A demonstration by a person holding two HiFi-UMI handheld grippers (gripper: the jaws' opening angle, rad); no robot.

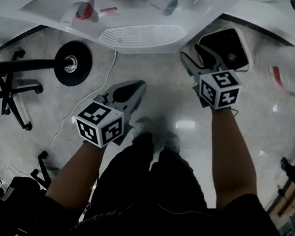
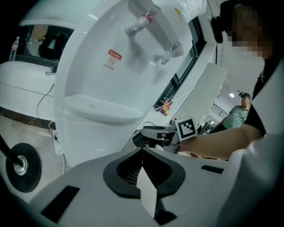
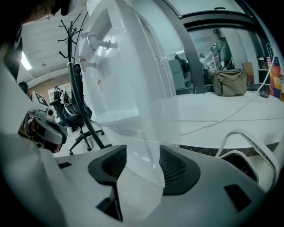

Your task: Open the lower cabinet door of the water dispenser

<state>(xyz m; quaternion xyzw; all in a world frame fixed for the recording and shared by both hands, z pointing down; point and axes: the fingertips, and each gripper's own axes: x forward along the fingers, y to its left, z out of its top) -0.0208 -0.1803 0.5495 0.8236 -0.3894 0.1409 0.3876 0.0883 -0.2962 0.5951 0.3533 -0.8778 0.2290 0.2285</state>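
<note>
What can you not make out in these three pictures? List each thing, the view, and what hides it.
Lower cabinet door's handle: head view, hidden under the drip tray; left gripper view, lower front partly covered by the left tool.
Print on the red label: left gripper view, too small.
Bottle: head view, blurred, cut by the right edge.
Whether the open right tool touches the dispenser's corner: right gripper view, unclear.
</note>
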